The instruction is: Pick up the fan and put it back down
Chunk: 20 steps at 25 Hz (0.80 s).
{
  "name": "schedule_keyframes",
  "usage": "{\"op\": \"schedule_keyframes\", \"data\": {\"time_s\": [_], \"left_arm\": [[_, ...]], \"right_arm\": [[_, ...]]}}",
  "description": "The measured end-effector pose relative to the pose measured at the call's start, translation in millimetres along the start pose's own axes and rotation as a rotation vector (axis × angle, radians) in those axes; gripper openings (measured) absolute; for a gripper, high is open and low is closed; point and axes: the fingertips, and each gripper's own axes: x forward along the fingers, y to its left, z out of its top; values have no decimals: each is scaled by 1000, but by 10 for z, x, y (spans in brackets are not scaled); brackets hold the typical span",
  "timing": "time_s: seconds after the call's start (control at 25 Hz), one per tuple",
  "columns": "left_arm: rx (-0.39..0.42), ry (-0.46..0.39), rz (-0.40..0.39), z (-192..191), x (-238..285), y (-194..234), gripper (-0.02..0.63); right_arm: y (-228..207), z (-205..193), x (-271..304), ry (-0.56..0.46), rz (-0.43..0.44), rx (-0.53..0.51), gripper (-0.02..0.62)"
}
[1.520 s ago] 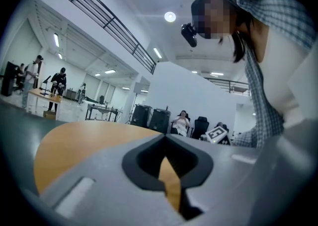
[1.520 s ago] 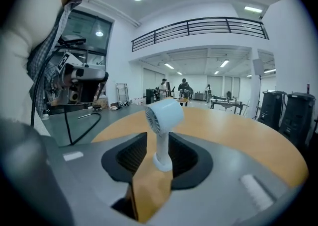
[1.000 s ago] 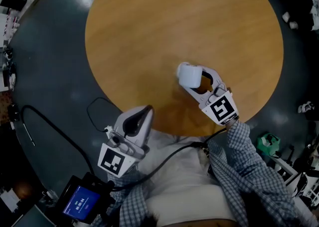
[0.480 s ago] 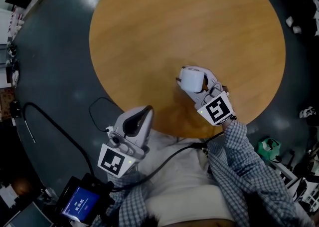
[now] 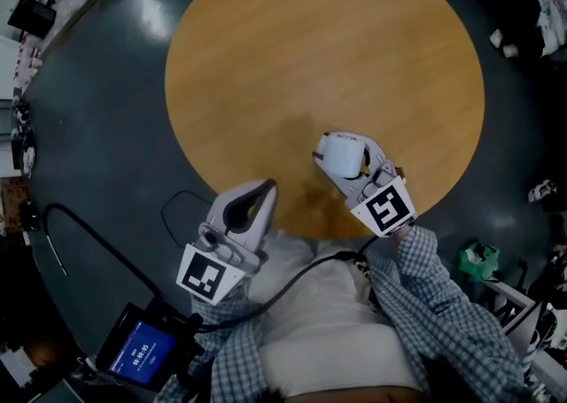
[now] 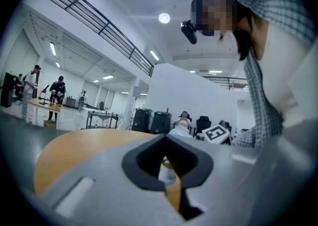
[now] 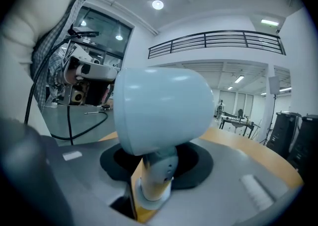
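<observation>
A small white fan [image 5: 337, 154] with a rounded head hangs just above the round wooden table [image 5: 292, 47], near its front edge. My right gripper [image 5: 347, 160] is shut on it. In the right gripper view the fan's head [image 7: 161, 113] fills the middle, and its stem [image 7: 155, 178] is pinched between the jaws of the right gripper [image 7: 158, 163]. My left gripper [image 5: 263, 190] is held off the table's near-left edge, shut, with nothing in it. In the left gripper view its closed tip [image 6: 165, 138] points level across the table.
A black cable [image 5: 62, 224] loops over the dark floor at the left. A lit tablet screen [image 5: 142, 357] is at the bottom left. A green object [image 5: 478, 255] and other clutter lie on the floor at the right. People sit in the far background [image 6: 185, 120].
The right gripper's jaws stood wide around the fan and have closed onto it. The fan has risen off the table. The left gripper has shifted slightly.
</observation>
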Motion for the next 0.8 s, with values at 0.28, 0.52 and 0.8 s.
{"op": "schedule_keyframes", "data": {"time_s": [0.28, 0.52, 0.8], "left_arm": [[44, -27, -70, 144, 135, -152, -2], [56, -99, -87, 383, 239, -241, -2], [71, -76, -108, 317, 189, -243, -2]], "right_arm": [[-71, 222, -283, -14, -81, 5, 150], [-90, 392, -553, -37, -144, 10, 150], [-117, 526, -708, -78, -203, 57, 149]]}}
